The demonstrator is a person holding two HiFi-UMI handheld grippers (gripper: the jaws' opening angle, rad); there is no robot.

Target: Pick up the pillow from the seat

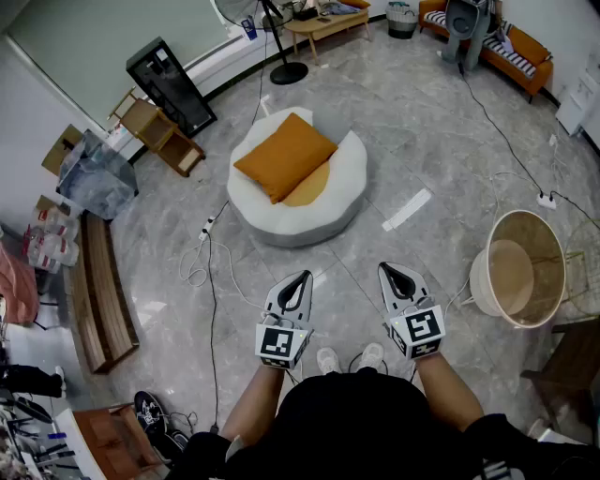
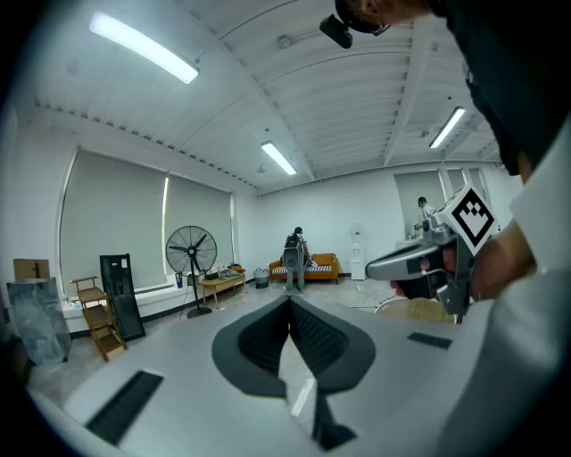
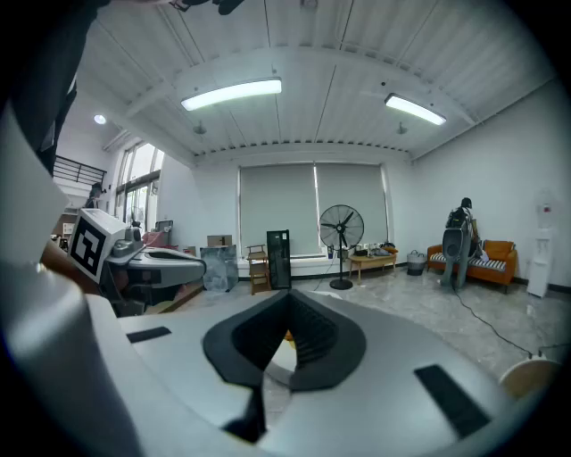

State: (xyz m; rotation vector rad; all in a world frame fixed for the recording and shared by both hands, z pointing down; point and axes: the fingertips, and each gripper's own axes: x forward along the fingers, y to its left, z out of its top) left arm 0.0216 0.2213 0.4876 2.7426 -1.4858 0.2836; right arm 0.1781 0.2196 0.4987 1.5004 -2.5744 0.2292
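An orange square pillow (image 1: 285, 156) lies tilted on a round white floor seat (image 1: 349, 178) with an orange cushion under it. My left gripper (image 1: 299, 279) and right gripper (image 1: 391, 272) are held side by side in front of the person, short of the seat and well apart from it. Both are shut with nothing between their jaws. In the left gripper view the left gripper (image 2: 290, 305) points across the room, with the right gripper (image 2: 406, 261) at its right. Through the right gripper (image 3: 287, 299) a sliver of the orange pillow (image 3: 287, 336) shows.
A round wicker basket (image 1: 517, 268) stands at the right. Cables (image 1: 209, 281) trail over the grey floor left of the seat. A wooden bench (image 1: 98, 300), a black unit (image 1: 172, 85), a standing fan (image 1: 282, 56), a low table (image 1: 323, 22) and an orange sofa (image 1: 517, 53) line the room. A person (image 2: 293, 256) stands far off.
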